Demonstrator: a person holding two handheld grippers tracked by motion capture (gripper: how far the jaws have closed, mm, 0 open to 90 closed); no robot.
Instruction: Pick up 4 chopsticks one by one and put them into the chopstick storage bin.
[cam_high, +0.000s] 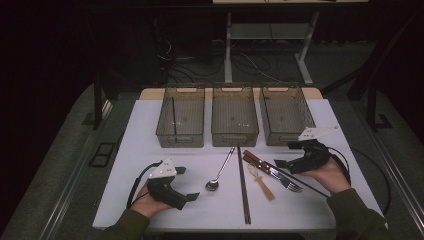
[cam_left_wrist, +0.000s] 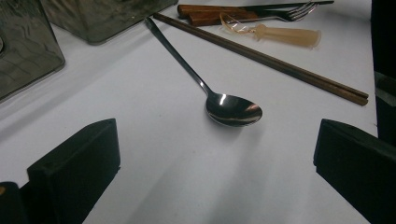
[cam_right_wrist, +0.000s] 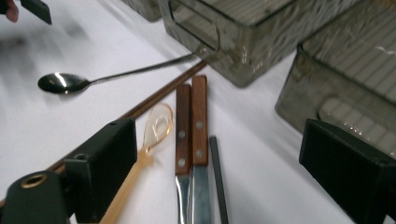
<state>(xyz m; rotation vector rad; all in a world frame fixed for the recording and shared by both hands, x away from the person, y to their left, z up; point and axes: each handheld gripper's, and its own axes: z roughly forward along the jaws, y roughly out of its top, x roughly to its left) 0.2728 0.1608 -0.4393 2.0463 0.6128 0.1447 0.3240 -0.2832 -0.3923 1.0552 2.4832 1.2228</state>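
Though wide open, right gripper (cam_high: 283, 155) empty

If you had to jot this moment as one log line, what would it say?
left gripper: jaws open, facing spoon | right gripper: jaws open, over wooden-handled cutlery | bins: nothing held
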